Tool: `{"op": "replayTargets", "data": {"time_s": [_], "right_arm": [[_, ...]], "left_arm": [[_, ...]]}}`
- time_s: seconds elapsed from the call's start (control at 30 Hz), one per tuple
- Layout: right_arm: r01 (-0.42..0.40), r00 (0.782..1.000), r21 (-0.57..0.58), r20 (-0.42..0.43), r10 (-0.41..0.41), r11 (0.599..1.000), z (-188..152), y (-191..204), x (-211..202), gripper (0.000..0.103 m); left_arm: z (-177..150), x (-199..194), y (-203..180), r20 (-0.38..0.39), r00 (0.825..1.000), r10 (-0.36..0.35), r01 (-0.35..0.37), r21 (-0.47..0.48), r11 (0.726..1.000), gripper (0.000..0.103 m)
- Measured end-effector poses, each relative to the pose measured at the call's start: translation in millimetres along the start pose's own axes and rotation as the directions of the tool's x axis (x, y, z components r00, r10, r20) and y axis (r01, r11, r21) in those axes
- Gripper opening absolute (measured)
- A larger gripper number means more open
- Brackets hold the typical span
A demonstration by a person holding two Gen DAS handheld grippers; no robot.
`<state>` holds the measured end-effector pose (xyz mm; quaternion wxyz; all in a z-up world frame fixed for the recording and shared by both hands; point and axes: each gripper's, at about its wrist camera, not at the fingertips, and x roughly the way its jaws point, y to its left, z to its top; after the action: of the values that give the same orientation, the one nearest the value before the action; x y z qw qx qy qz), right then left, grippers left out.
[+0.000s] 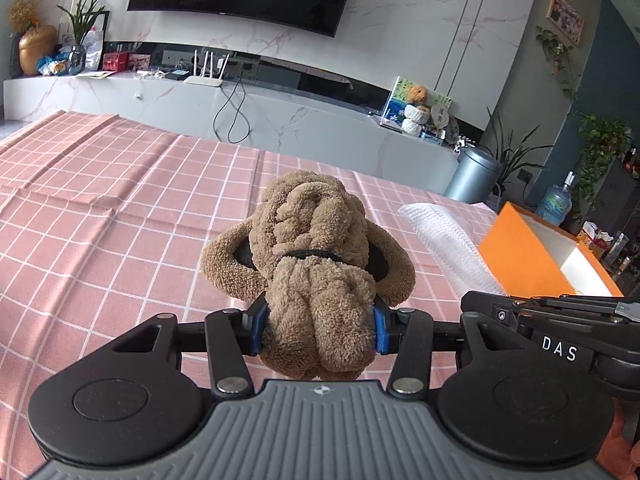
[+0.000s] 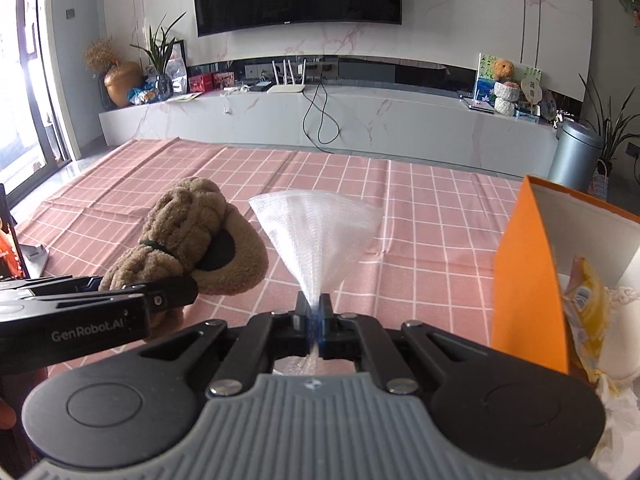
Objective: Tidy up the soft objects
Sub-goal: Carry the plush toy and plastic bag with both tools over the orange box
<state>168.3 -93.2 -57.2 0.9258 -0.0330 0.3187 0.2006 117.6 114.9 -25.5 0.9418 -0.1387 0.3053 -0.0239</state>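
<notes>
My left gripper (image 1: 318, 330) is shut on a brown plush bundle (image 1: 312, 248), tied with a black band and with floppy ears, held above the pink checked tablecloth (image 1: 120, 208). The bundle also shows in the right wrist view (image 2: 192, 240), with the left gripper's body (image 2: 100, 312) at its near end. My right gripper (image 2: 317, 320) is shut on a white mesh foam sleeve (image 2: 316, 232) that fans out upward; it shows in the left wrist view (image 1: 444, 240) too. An orange box (image 2: 524, 280) stands at the right, open, with soft items inside (image 2: 588, 312).
The orange box (image 1: 520, 256) sits near the table's right edge. A white TV cabinet (image 2: 360, 120) with router, plants and ornaments runs behind the table. A grey bin (image 2: 572, 156) stands on the floor at right. A dark stand (image 2: 16, 248) is at the left.
</notes>
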Motion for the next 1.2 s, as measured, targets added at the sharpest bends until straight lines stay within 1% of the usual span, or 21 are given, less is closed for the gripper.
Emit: {"op": "replayTargets", "data": {"time_s": [0.3,0.47,0.67,0.83,0.97,1.03,1.2], "right_arm": [[0.014,0.998,0.053,0.062,-0.017,0.999,-10.8,-25.6,-54.0,0.0],[0.019,0.995,0.101,0.098,-0.029,0.995,-17.6,-44.1,-81.8,0.0],[0.044,0.99,0.149,0.127,-0.063,0.988,-25.5,-66.6,-106.7,0.0],[0.075,0.986,0.171,0.137,-0.099,0.982,-33.3,-90.5,-124.2,0.0],[0.109,0.982,0.158,0.137,-0.131,0.981,-35.4,-107.2,-136.5,0.0],[0.126,0.979,0.155,0.138,-0.147,0.98,-36.3,-115.0,-141.4,0.0],[0.134,0.982,0.175,0.112,-0.155,0.975,-31.0,-146.7,-148.5,0.0]], "left_arm": [[0.5,-29.4,-27.5,0.04,0.998,-0.037,0.035,0.057,0.998,0.055],[-0.2,-40.6,-47.1,0.049,0.996,-0.077,0.072,0.098,0.993,0.055],[-2.4,-46.4,-77.0,0.05,0.99,-0.129,0.12,0.155,0.981,0.055],[-5.3,-46.6,-103.8,0.045,0.983,-0.176,0.163,0.211,0.964,0.055],[-5.7,-41.7,-124.2,0.031,0.975,-0.218,0.204,0.25,0.947,0.055],[-4.4,-38.1,-134.6,0.022,0.969,-0.245,0.23,0.266,0.936,0.055],[0.0,-26.6,-163.9,-0.001,0.952,-0.305,0.291,0.304,0.907,0.055]]}}
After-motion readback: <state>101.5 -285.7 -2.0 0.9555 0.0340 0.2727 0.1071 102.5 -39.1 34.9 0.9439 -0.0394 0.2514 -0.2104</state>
